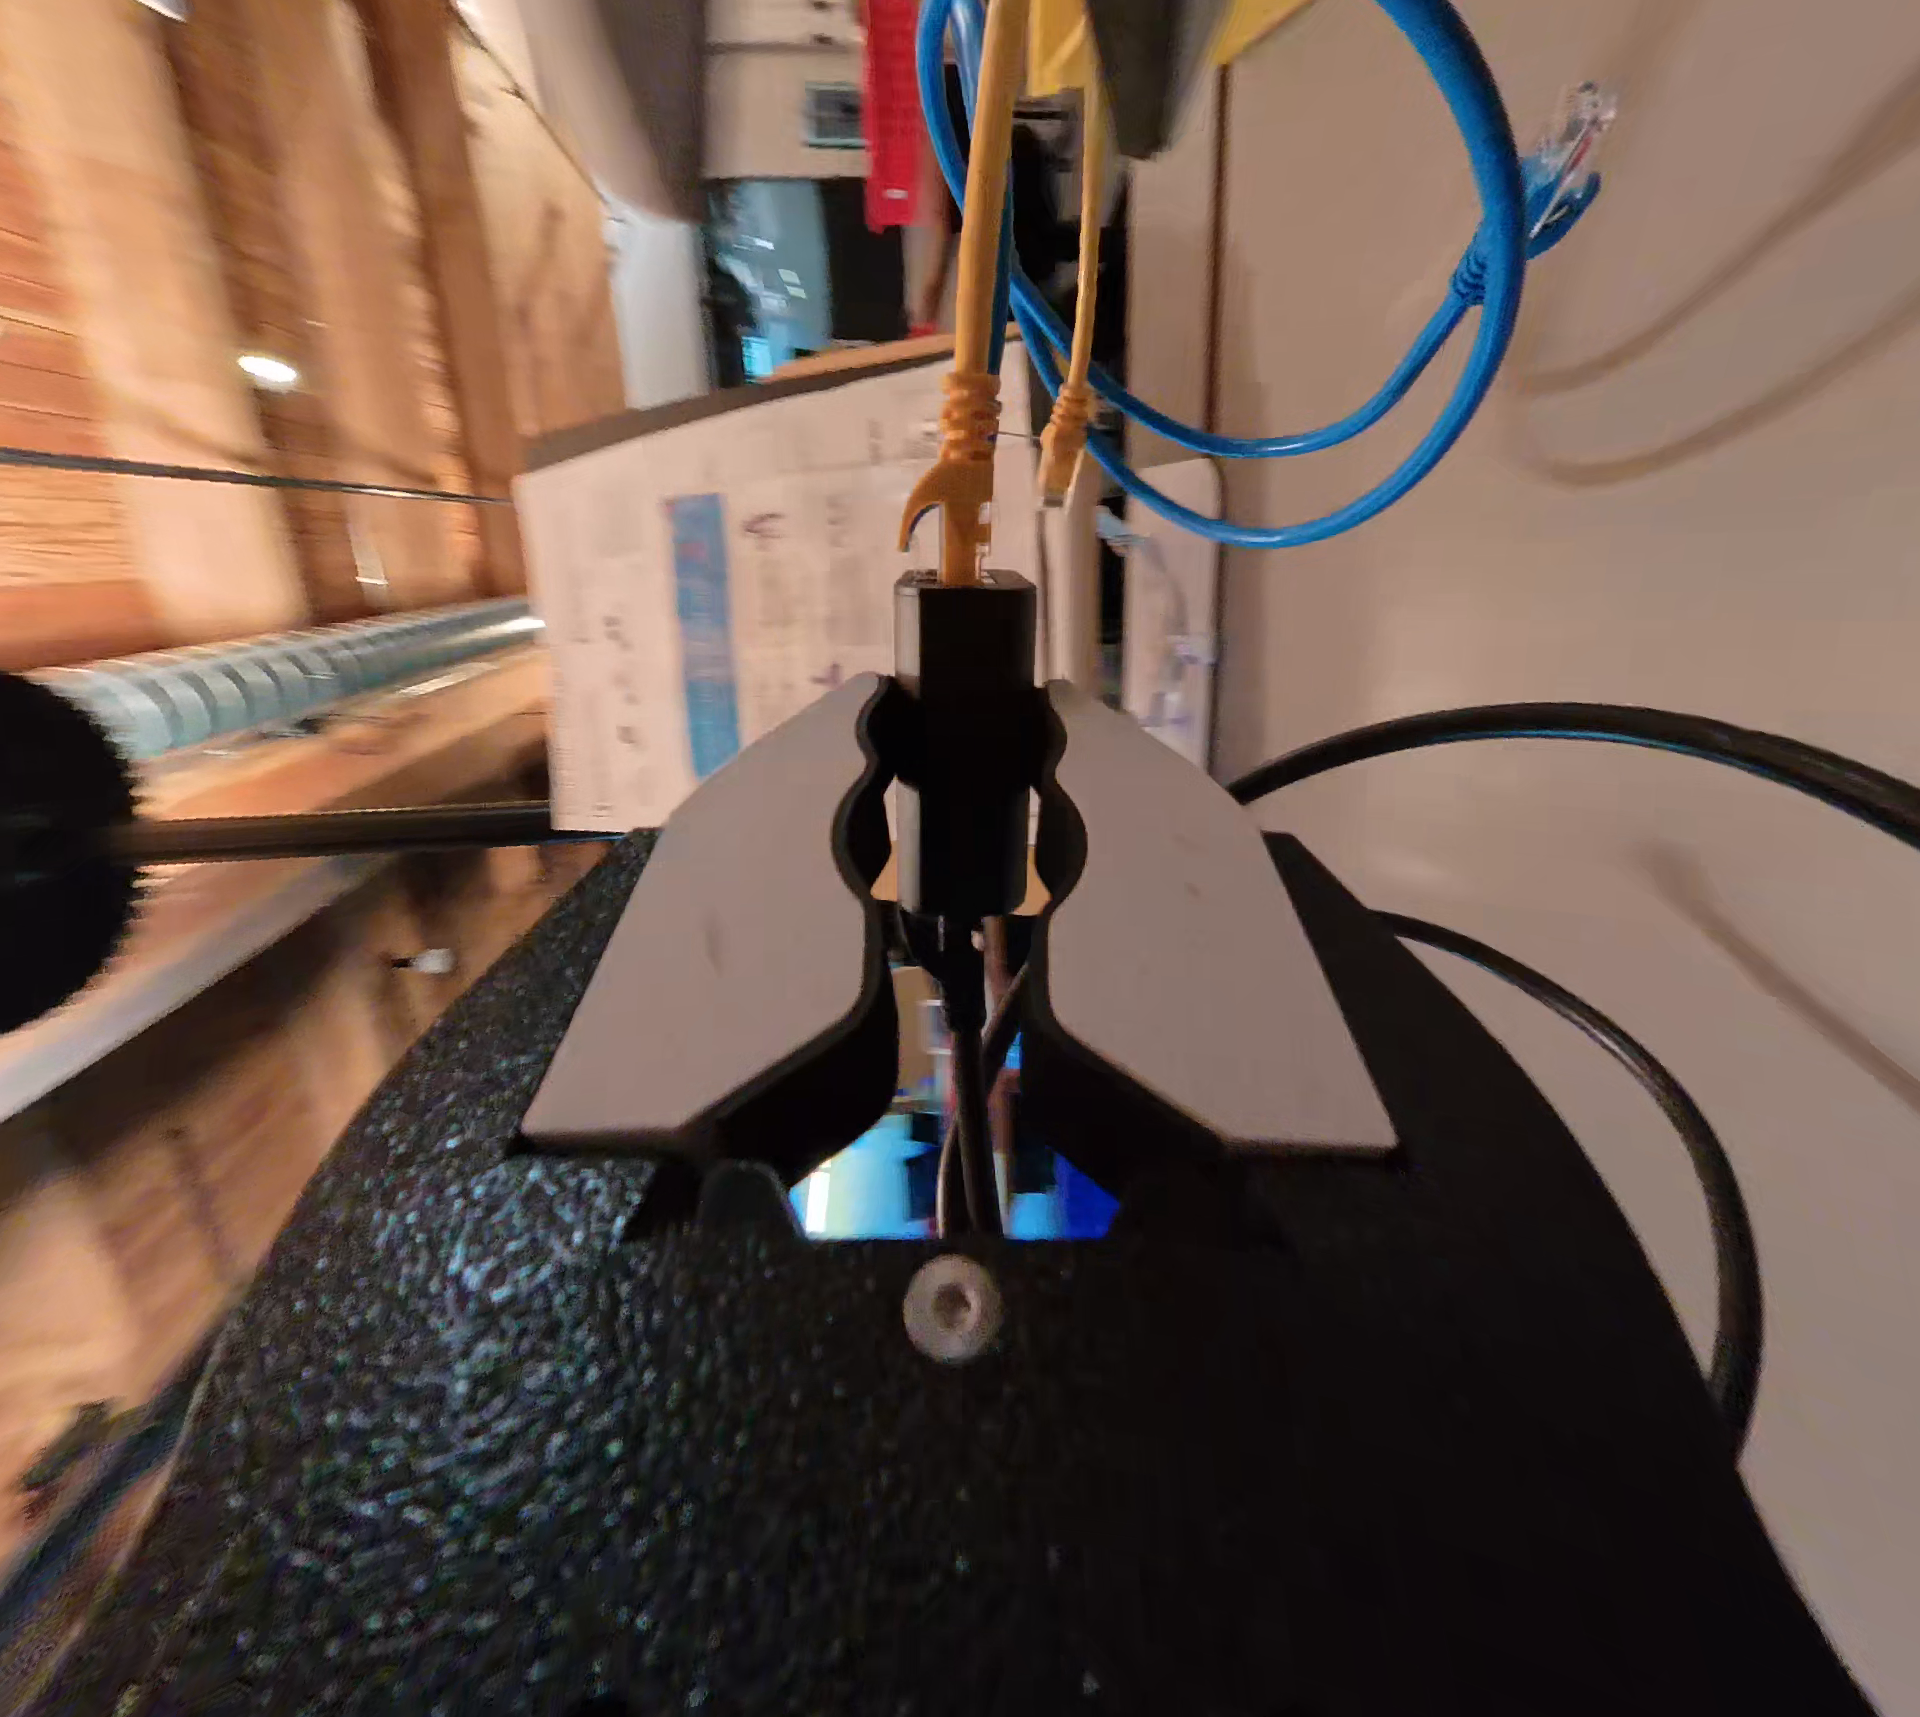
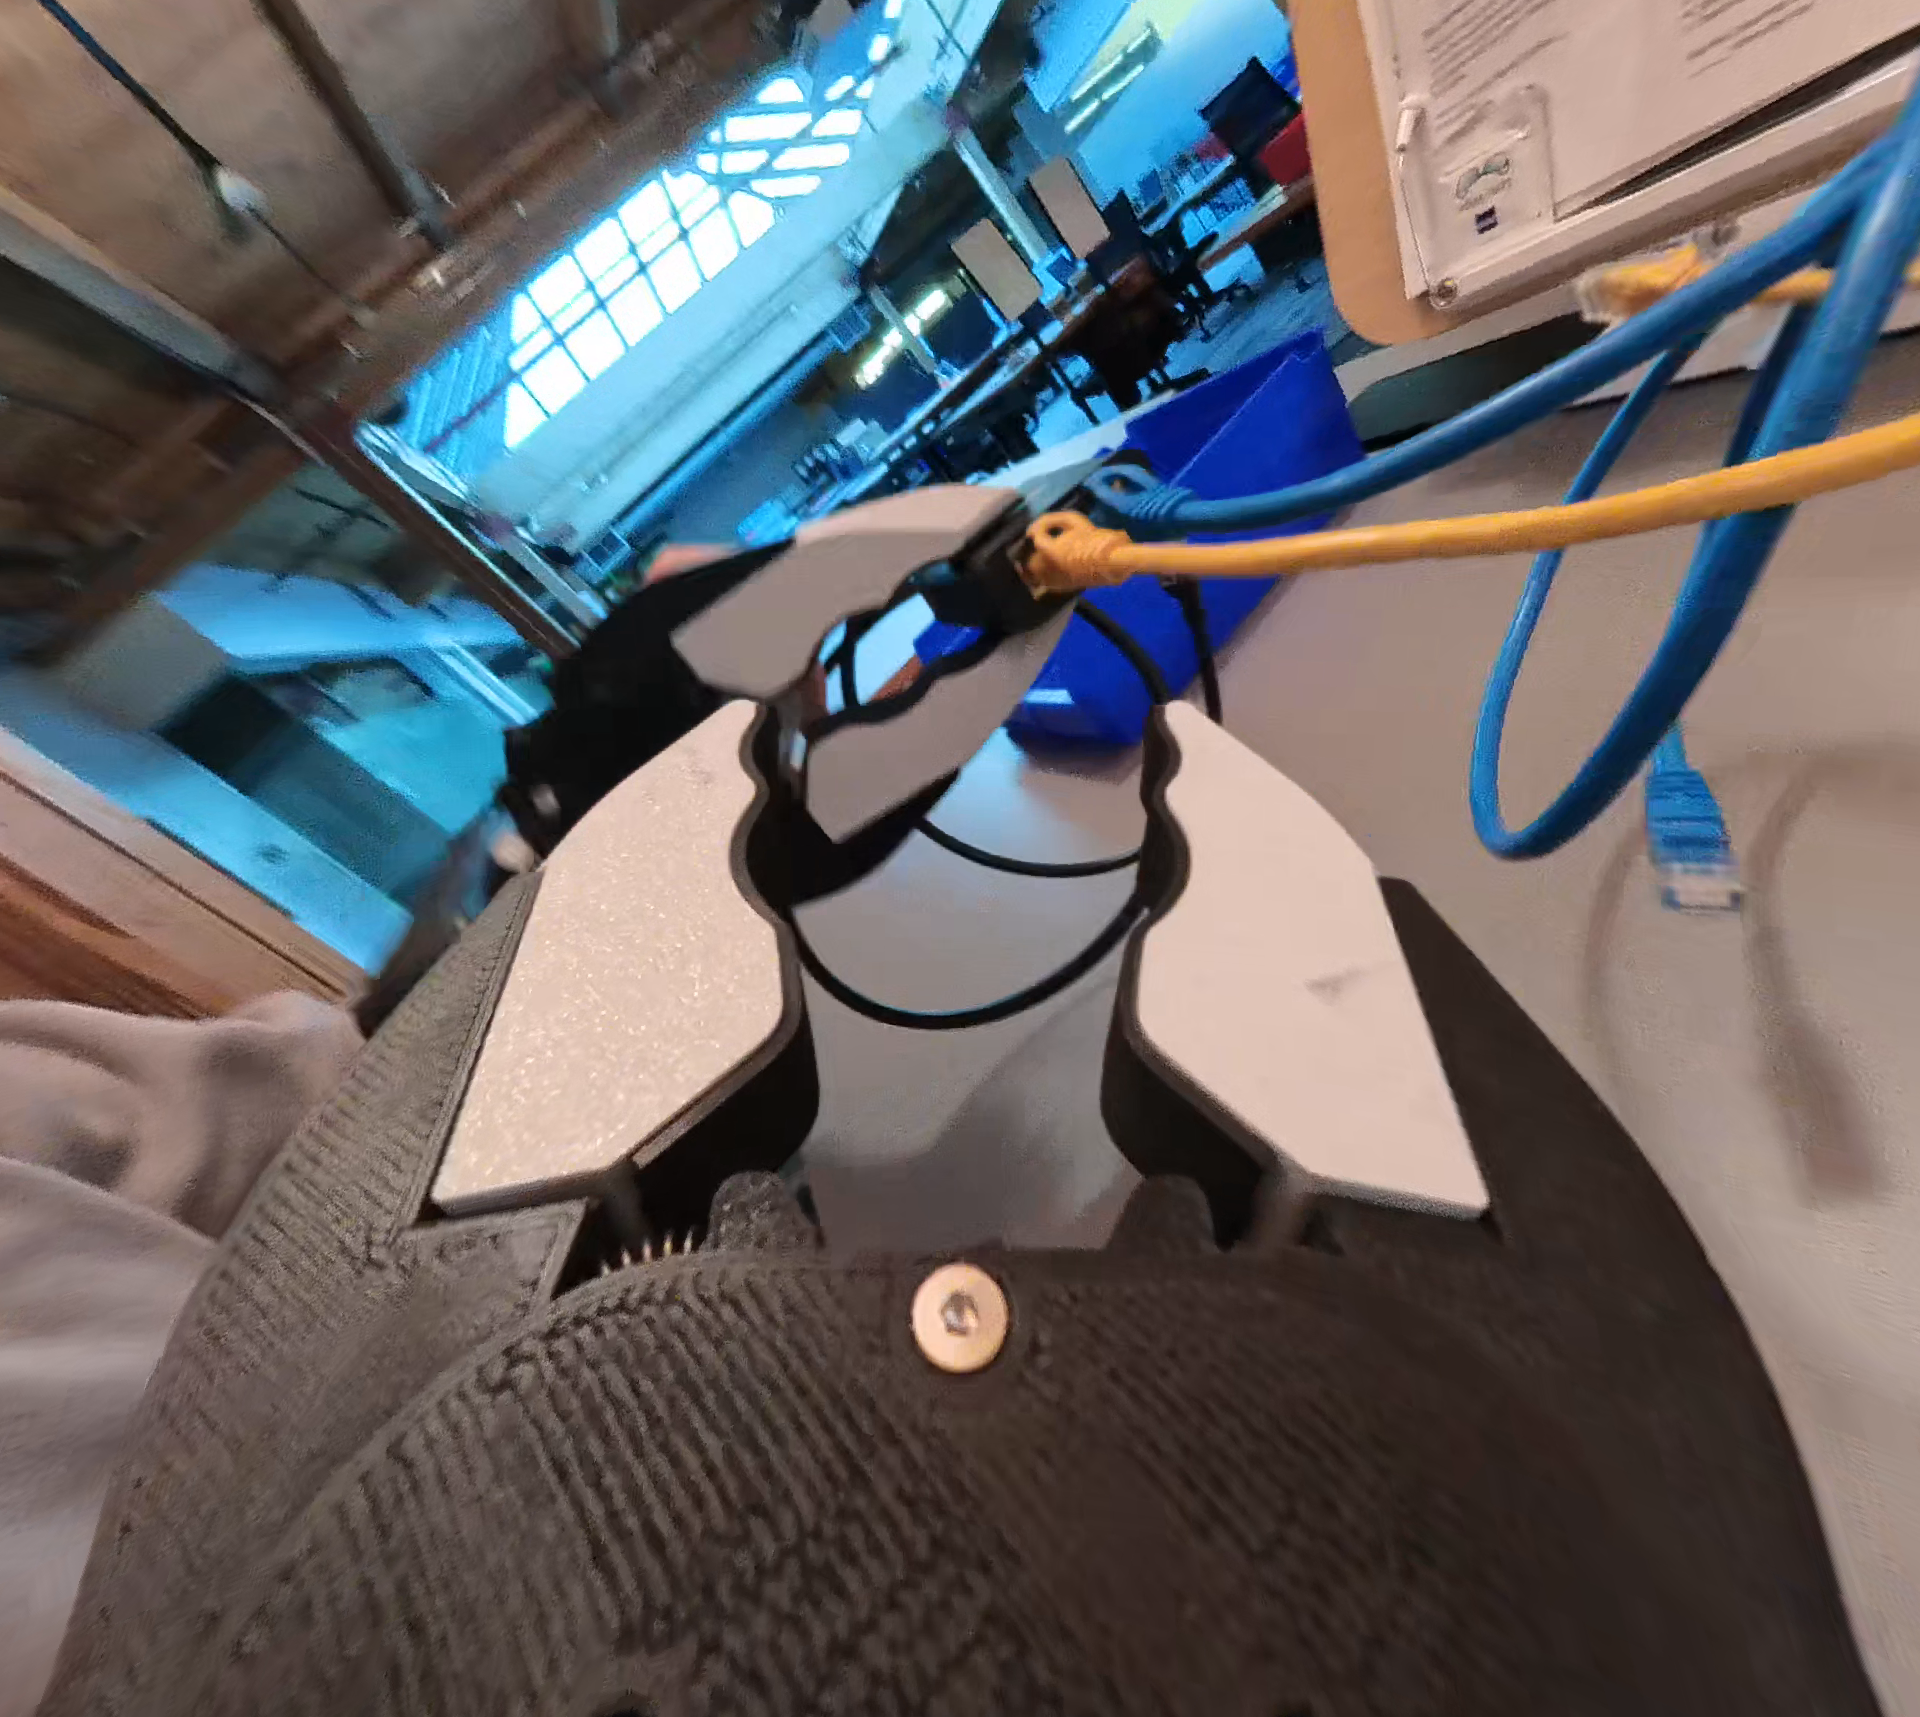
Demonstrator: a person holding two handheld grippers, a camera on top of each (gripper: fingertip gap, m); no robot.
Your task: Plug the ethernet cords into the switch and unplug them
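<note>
My left gripper (image 1: pixel 966 701) is shut on a small black switch (image 1: pixel 966 732) and holds it up off the table. A yellow ethernet cord (image 1: pixel 982 213) is plugged into the switch's far end. A second yellow plug (image 1: pixel 1065 441) hangs loose beside it. A blue cord (image 1: pixel 1455 57) loops to the right and ends in a loose plug (image 1: pixel 1564 171). In the right wrist view, the left gripper (image 2: pixel 997 571) holds the switch (image 2: pixel 987 587) with the yellow cord (image 2: pixel 1455 529) and a blue cord (image 2: pixel 1143 504) at its end. My right gripper (image 2: pixel 956 732) is open and empty, just short of it.
The pale table (image 2: pixel 1455 836) carries a blue bin (image 2: pixel 1247 441) and a white box with printed sheets (image 2: pixel 1610 5). A thin black cable (image 2: pixel 966 1002) coils under the grippers. A loose blue plug (image 2: pixel 1688 846) hangs at the right. A grey sleeve (image 2: pixel 104 1148) shows at the left.
</note>
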